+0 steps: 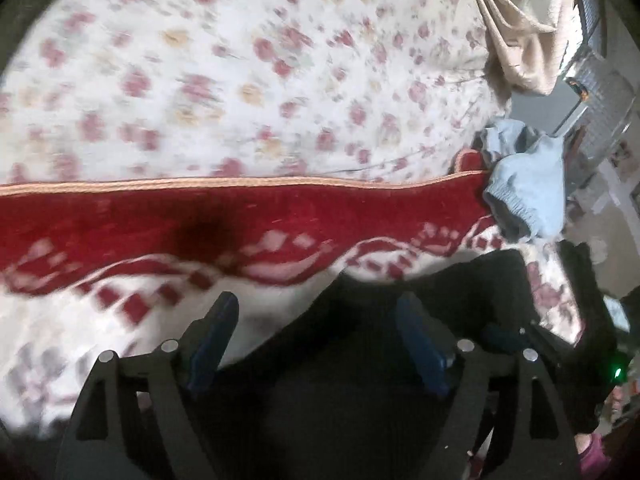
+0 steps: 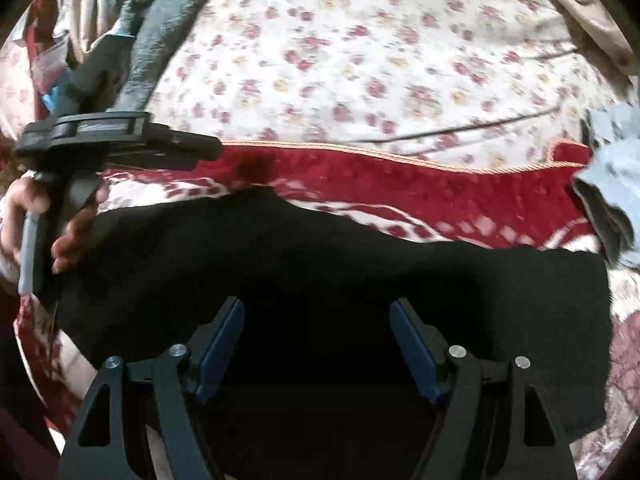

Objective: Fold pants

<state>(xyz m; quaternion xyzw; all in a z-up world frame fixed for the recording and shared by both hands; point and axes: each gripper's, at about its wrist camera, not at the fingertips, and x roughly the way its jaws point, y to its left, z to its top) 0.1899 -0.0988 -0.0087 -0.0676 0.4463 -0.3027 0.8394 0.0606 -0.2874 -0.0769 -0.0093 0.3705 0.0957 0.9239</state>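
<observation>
The black pants (image 2: 360,272) lie flat in a wide folded slab on a red-and-white blanket (image 2: 440,192). My right gripper (image 2: 318,312) hovers over the middle of them, jaws wide apart, with nothing pinched between the blue pads (image 2: 224,336). In the left wrist view the pants (image 1: 400,300) fill the lower right, their edge running under my left gripper (image 1: 316,316). Its jaws stand open and the cloth lies below them, not clamped. At the left of the right wrist view a hand (image 2: 20,216) holds the left tool's handle (image 2: 44,248) by the pants' left end.
A floral sheet (image 1: 240,60) covers the bed beyond the blanket's red band (image 1: 200,216). A light blue garment (image 1: 528,192) lies at the blanket's right end. Beige cloth (image 1: 520,20) and a grey garment (image 2: 160,20) lie at the far corners.
</observation>
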